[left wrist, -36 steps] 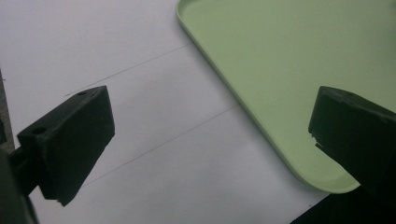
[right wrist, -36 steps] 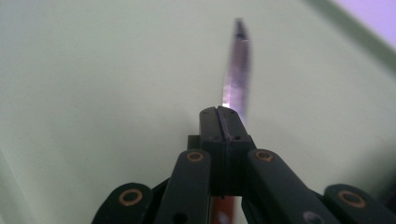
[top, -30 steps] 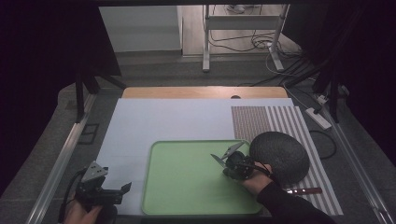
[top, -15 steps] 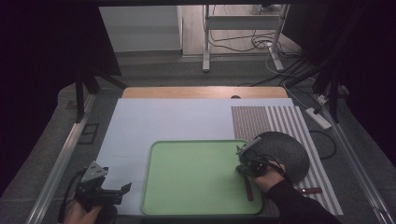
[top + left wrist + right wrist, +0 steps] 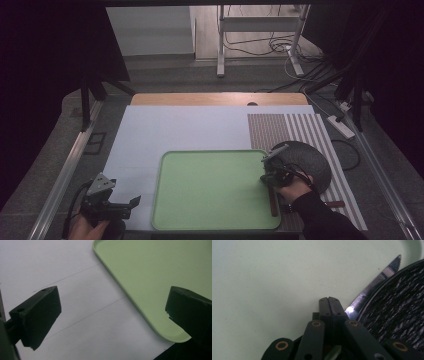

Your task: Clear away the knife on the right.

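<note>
Right claw point(image 5: 270, 173) has shifted to the tray's point(image 5: 210, 225) right edge, shut empty.
Knife point(image 5: 372, 290) is stiff, thin, slippery; take its brown handle; left claw point(image 5: 110, 312) wide.

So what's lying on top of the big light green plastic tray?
On the light green tray lies a knife with a brown handle, blade beside the dark round plate. The shut right gripper covers its middle.

Right gripper point(image 5: 274, 172) over green tray point(image 5: 210, 190) edge, beside dark plate point(image 5: 305, 160)

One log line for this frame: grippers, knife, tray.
left gripper: open, idle beside green tray | right gripper: shut, empty | knife: on tray by dark plate
</note>
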A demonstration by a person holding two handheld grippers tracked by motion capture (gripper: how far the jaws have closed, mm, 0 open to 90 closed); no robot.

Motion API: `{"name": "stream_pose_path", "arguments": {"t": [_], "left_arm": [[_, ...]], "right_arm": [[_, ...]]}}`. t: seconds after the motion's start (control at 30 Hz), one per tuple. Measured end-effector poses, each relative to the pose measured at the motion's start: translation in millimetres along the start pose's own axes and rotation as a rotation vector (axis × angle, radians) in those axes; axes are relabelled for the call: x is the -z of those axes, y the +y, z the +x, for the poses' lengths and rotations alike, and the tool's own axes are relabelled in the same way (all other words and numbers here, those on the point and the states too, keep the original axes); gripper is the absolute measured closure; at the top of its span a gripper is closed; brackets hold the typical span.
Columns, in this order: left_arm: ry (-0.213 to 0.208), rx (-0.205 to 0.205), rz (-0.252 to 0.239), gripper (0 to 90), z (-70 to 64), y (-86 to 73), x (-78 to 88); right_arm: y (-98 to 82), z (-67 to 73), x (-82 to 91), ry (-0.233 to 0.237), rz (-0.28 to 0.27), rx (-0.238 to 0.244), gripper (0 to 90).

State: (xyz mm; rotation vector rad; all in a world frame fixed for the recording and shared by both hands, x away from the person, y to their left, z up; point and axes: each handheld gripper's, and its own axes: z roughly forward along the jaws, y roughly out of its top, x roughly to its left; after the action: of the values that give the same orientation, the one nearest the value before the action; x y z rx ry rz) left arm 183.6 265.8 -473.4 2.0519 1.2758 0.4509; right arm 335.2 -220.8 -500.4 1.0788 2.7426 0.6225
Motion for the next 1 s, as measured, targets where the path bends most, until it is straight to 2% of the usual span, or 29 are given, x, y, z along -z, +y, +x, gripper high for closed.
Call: {"name": "stream_pose_path", "arguments": {"t": [0.17,0.43,0.57,0.87,0.9,1.0], "left_arm": [[-0.001,0.003,0.001,0.9,0.1,0.1,-0.2],[-0.002,0.005,0.000,0.9,0.3,0.1,-0.3],[-0.002,0.004,0.001,0.9,0.3,0.1,-0.3],[-0.003,0.004,0.000,1.0,0.4,0.0,-0.2],[-0.003,0.004,0.000,1.0,0.4,0.0,-0.1],[-0.003,0.005,0.000,1.0,0.4,0.0,-0.2]], "right_arm": [[2.7,2.3,3.7,0.022,-0.040,-0.003,87.5],[6.6,8.0,11.3,0.033,-0.112,-0.001,72.6],[8.0,10.5,14.3,0.033,-0.132,0.003,58.6],[9.9,12.2,19.7,0.030,-0.172,-0.011,15.9],[9.9,12.3,20.5,0.029,-0.173,-0.010,12.6],[8.7,12.1,23.4,0.041,-0.180,-0.006,11.1]]}}
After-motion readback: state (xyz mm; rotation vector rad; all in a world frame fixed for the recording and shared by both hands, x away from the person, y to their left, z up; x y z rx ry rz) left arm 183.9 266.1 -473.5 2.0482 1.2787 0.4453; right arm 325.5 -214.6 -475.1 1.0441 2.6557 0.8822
